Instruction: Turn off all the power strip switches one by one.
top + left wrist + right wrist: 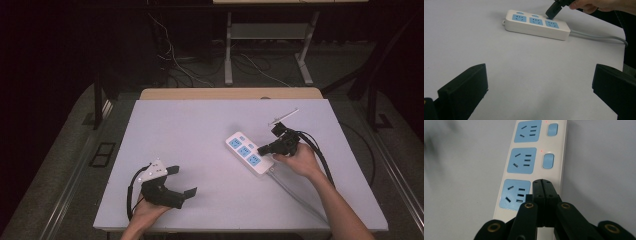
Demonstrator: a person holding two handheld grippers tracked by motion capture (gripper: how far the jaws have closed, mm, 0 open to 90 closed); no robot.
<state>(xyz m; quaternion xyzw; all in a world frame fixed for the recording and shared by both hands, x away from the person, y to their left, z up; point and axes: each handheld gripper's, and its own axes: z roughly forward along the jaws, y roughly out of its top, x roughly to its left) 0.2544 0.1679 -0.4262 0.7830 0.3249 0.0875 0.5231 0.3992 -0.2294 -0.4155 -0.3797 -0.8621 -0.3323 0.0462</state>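
Left gripper sits near the tabletop's front-left corner, jaws spread wide, holding nothing; strip lies right of centre, well apart from it, long axis diagonal, cable end toward the front-right corner; right gripper is clenched with nothing between the jaws, tips over the rocker slot beside the socket nearest the cable end, touching or just above, can't tell; likely next move is a straight press down; right hand is the nearer one.
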